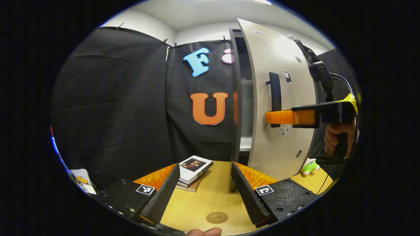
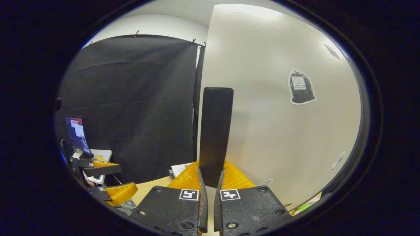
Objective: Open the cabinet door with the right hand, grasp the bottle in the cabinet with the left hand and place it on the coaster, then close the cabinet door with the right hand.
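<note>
Right claw [image 2: 210,178] clamped (left claw [image 1: 203,183] agape)

The left gripper view looks from farther back at the cabinet door [image 1: 279,98]; the right gripper view faces it closely. Both share this door.

- Left gripper view: the table [image 1: 210,193] lies below, with the coaster [image 1: 217,217] on it near the bottom edge, between the left gripper's [image 1: 203,188] spread fingers.
- A stack of books [image 1: 193,171] lies on the table behind the coaster, to its left.
- The cabinet [image 1: 237,98] stands at the table's far right; its door [image 1: 282,98] stands ajar, swung outward.
- The handle [image 1: 275,95] sits upright on the door's front; the right gripper [image 1: 279,117] reaches it from the right.
- A toy [image 1: 309,166] lies on the table, right of the door.
- Right gripper view: the handle [image 2: 215,131] stands between the right gripper's [image 2: 210,178] fingers, door [image 2: 279,114] behind it, a screen [image 2: 77,133] far left.
</note>
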`<act>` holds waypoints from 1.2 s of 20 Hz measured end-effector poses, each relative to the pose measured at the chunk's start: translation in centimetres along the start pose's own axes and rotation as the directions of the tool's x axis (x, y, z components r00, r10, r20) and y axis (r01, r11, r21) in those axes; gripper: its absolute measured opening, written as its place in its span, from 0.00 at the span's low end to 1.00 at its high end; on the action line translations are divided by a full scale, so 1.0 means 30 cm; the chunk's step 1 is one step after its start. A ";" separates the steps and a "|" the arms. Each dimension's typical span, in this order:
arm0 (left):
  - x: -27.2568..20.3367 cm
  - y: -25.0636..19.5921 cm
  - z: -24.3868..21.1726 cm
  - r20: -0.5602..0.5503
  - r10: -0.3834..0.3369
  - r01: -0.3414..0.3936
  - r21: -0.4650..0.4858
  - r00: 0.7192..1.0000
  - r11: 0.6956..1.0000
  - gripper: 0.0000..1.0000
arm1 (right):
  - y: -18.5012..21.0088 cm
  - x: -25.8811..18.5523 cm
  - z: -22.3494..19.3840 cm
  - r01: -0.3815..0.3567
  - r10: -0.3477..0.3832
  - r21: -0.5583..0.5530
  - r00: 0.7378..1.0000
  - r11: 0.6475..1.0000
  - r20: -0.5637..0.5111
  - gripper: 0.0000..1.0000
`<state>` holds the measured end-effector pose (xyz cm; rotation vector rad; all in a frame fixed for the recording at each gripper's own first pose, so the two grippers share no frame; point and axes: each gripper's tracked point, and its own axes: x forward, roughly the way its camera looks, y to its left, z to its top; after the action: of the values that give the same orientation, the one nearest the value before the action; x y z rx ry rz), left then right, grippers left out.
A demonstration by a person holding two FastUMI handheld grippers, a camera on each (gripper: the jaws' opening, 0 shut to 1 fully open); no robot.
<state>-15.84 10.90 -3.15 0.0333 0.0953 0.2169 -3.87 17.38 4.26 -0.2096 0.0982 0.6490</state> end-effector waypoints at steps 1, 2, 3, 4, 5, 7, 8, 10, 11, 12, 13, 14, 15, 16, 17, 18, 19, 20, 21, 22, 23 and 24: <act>-0.008 -0.005 -0.004 -0.002 0.000 0.000 0.003 1.000 1.000 0.95 | 0.002 -0.018 0.001 -0.012 0.012 -0.004 1.000 1.000 0.000 0.10; -0.016 -0.012 -0.012 -0.008 0.000 0.000 0.003 1.000 1.000 0.95 | 0.006 -0.035 -0.004 -0.029 0.029 -0.006 1.000 1.000 -0.001 0.10; -0.025 -0.017 -0.022 -0.016 0.001 -0.001 0.002 1.000 1.000 0.95 | 0.004 -0.052 -0.005 -0.045 0.045 -0.008 0.999 0.999 -0.003 0.10; -0.034 -0.019 -0.024 -0.018 0.005 -0.004 0.003 1.000 1.000 0.95 | 0.002 -0.076 -0.005 -0.060 0.060 -0.011 0.998 0.998 -0.005 0.10; -0.041 -0.023 -0.023 -0.018 0.008 -0.008 0.004 1.000 1.000 0.95 | 0.003 -0.092 -0.004 -0.070 0.070 -0.014 0.998 0.997 -0.006 0.10; -0.056 -0.033 -0.030 -0.021 0.011 -0.011 0.005 1.000 1.000 0.95 | 0.011 -0.138 -0.011 -0.090 0.090 -0.014 0.996 0.996 -0.008 0.10; -0.061 -0.037 -0.034 -0.022 0.012 -0.012 0.007 1.000 1.000 0.95 | 0.012 -0.158 -0.011 -0.099 0.099 -0.014 0.995 0.995 -0.008 0.10; -0.067 -0.051 -0.041 -0.026 0.012 -0.012 0.010 1.000 1.000 0.95 | 0.007 -0.195 -0.015 -0.126 0.125 -0.018 0.992 0.992 -0.013 0.10; -0.071 -0.063 -0.039 -0.025 0.008 -0.008 0.010 1.000 1.000 0.95 | 0.005 -0.218 -0.017 -0.143 0.142 -0.017 0.990 0.990 -0.012 0.10; -0.074 -0.073 -0.038 -0.024 0.004 -0.004 0.010 1.000 1.000 0.95 | 0.001 -0.242 -0.019 -0.156 0.156 -0.023 0.988 0.987 -0.012 0.11; -0.075 -0.083 -0.036 -0.024 -0.001 0.002 0.013 1.000 1.000 0.95 | 0.000 -0.264 -0.024 -0.170 0.170 -0.031 0.985 0.985 -0.013 0.10; -0.074 -0.094 -0.037 -0.026 -0.008 0.008 0.017 1.000 1.000 0.95 | -0.001 -0.280 -0.025 -0.183 0.183 -0.035 0.983 0.982 -0.013 0.10; -0.072 -0.108 -0.036 -0.027 -0.013 0.014 0.019 1.000 1.000 0.95 | -0.005 -0.313 -0.029 -0.201 0.201 -0.036 0.980 0.979 -0.011 0.10; -0.067 -0.125 -0.037 -0.027 -0.021 0.022 0.019 0.999 1.000 0.95 | -0.009 -0.340 -0.032 -0.216 0.215 -0.035 0.976 0.976 -0.012 0.10; -0.058 -0.142 -0.040 -0.027 -0.029 0.030 0.019 0.999 0.999 0.95 | -0.016 -0.371 -0.036 -0.232 0.231 -0.035 0.973 0.972 -0.021 0.10; -0.052 -0.158 -0.044 -0.030 -0.038 0.039 0.020 0.999 0.999 0.95 | -0.020 -0.403 -0.035 -0.241 0.240 -0.036 0.970 0.970 -0.028 0.10; -0.045 -0.172 -0.047 -0.028 -0.042 0.043 0.023 0.999 0.999 0.95 | -0.021 -0.425 -0.030 -0.247 0.246 -0.042 0.969 0.968 -0.032 0.10; -0.037 -0.186 -0.039 -0.022 -0.048 0.049 0.028 0.999 0.998 0.95 | -0.023 -0.446 -0.027 -0.252 0.251 -0.045 0.967 0.967 -0.035 0.10; -0.034 -0.211 -0.031 -0.014 -0.059 0.059 0.033 0.998 0.998 0.95 | -0.031 -0.474 -0.030 -0.256 0.254 -0.043 0.966 0.966 -0.035 0.10; -0.027 -0.240 -0.025 -0.005 -0.075 0.075 0.037 0.997 0.997 0.95 | -0.044 -0.496 -0.031 -0.259 0.257 -0.042 0.966 0.965 -0.035 0.10; -0.018 -0.267 -0.017 0.003 -0.093 0.093 0.043 0.996 0.995 0.95 | -0.061 -0.508 -0.040 -0.265 0.264 -0.038 0.964 0.963 -0.038 0.10; -0.005 -0.295 -0.020 0.005 -0.114 0.113 0.048 0.993 0.992 0.95 | -0.078 -0.517 -0.044 -0.274 0.273 -0.028 0.961 0.961 -0.044 0.10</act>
<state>-14.17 2.24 -4.12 0.0760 0.0940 0.1007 -14.77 6.13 5.78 -0.2445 0.1562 0.9230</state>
